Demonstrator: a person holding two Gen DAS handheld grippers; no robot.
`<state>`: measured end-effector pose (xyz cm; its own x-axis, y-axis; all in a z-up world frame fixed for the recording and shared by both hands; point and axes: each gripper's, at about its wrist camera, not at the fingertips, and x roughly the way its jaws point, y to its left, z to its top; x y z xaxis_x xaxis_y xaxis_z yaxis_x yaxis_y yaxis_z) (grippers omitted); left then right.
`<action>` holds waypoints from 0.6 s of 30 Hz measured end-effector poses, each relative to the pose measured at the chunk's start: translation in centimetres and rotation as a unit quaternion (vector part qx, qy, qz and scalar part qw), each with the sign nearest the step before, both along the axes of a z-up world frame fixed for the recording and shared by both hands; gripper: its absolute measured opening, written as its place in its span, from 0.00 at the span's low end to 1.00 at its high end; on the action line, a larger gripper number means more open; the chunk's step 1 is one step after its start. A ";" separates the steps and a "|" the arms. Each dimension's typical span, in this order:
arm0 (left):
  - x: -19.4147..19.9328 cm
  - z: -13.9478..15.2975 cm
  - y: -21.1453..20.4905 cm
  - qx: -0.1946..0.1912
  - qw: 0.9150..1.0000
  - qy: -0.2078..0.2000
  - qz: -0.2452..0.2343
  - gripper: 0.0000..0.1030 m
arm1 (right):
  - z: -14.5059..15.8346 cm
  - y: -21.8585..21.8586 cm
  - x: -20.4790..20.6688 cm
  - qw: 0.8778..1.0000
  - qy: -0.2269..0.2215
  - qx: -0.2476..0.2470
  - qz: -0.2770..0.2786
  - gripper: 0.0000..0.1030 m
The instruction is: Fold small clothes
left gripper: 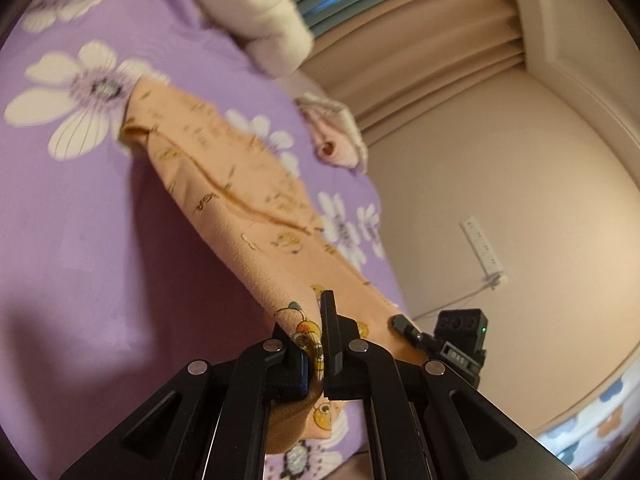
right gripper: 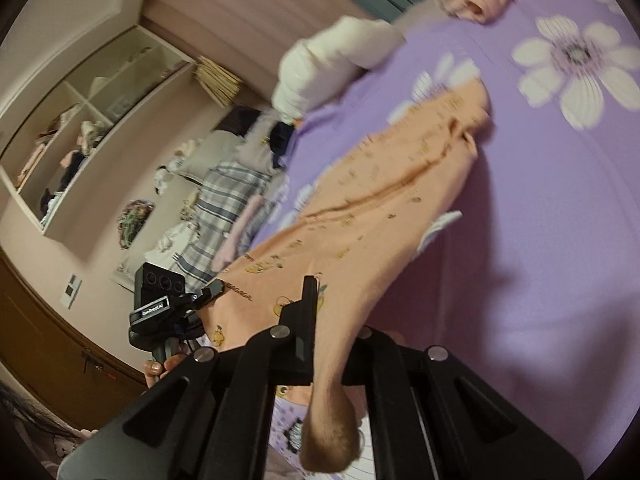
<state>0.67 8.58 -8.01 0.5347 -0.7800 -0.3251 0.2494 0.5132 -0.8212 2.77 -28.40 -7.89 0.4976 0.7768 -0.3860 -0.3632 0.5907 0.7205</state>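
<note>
- Two hand-held grippers: the left (left gripper: pixel 318 344) at bottom centre of its view, the right (right gripper: pixel 320 320) likewise in its own.
- One peach garment (left gripper: pixel 240 200), centre frame.
- One purple flowered bed (left gripper: pixel 72 208).
- One white padded bundle (left gripper: pixel 256 12), top centre.
- One pink folded piece (left gripper: pixel 334 144), mid frame.
- One wall shelf (right gripper: pixel 80 128), upper left.

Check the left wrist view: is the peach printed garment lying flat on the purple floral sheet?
No, the peach printed garment is lifted at its near end, clamped in the left gripper.
</note>
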 end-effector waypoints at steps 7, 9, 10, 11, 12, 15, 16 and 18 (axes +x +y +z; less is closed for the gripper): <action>-1.1 1.9 0.7 -0.002 1.000 -0.022 -0.011 0.00 | 2.0 -0.3 -0.8 0.999 -0.031 0.017 0.002 0.04; -1.4 2.2 0.7 0.000 1.000 -0.023 -0.011 0.00 | 2.6 -0.5 -1.3 0.999 -0.038 0.014 0.001 0.04; -1.5 2.4 0.5 0.003 1.000 -0.024 -0.011 0.00 | 2.9 -0.6 -1.5 0.999 -0.042 0.013 0.001 0.04; -1.8 2.8 0.5 0.007 1.000 -0.026 -0.012 0.00 | 3.1 -0.7 -1.8 0.999 -0.046 0.012 0.002 0.04; -2.1 3.0 0.6 0.012 0.999 -0.028 -0.013 0.00 | 3.4 -0.9 -2.3 0.999 -0.050 0.011 0.004 0.04; -3.1 3.6 0.6 0.023 0.999 -0.031 -0.017 0.00 | 4.5 -0.8 -3.5 0.998 -0.064 -0.004 0.013 0.04; -3.4 3.7 0.6 0.024 0.999 -0.031 -0.019 0.00 | 4.9 -0.8 -3.9 0.998 -0.066 -0.011 0.015 0.04; -4.1 3.9 0.6 0.025 0.999 -0.033 -0.022 0.00 | 5.2 -0.9 -4.5 0.997 -0.070 -0.017 0.021 0.04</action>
